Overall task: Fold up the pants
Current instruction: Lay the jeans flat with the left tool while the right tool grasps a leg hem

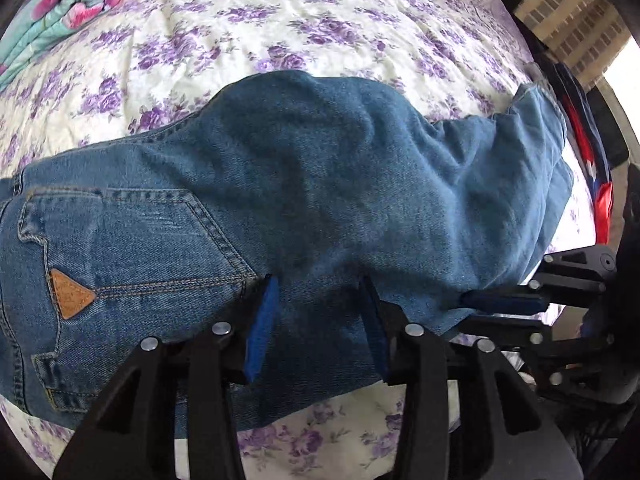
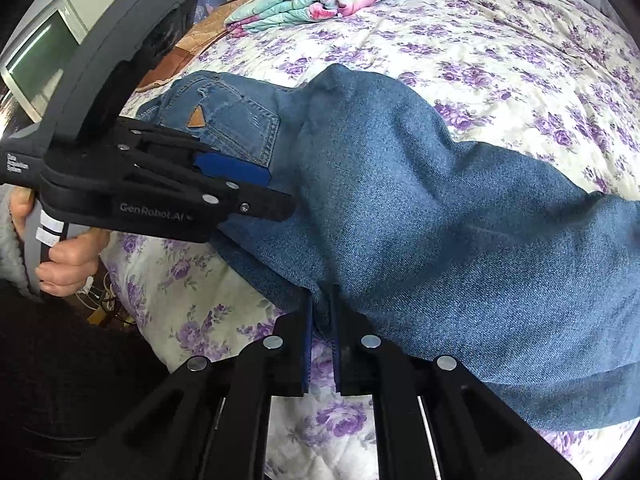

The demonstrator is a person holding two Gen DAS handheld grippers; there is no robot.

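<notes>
Upper left: folded quilt (image 1: 68, 4) on the bedspread (image 1: 304, 20). Centre: jeans (image 1: 320, 184) lying across, pocket at left. Lower centre: left gripper (image 1: 320, 320) spread over the denim, pinching nothing. Lower right: right gripper (image 1: 472, 304) nearly closed, nipping the jeans' edge. Far right: red-and-blue cloth (image 1: 592, 168).
</notes>
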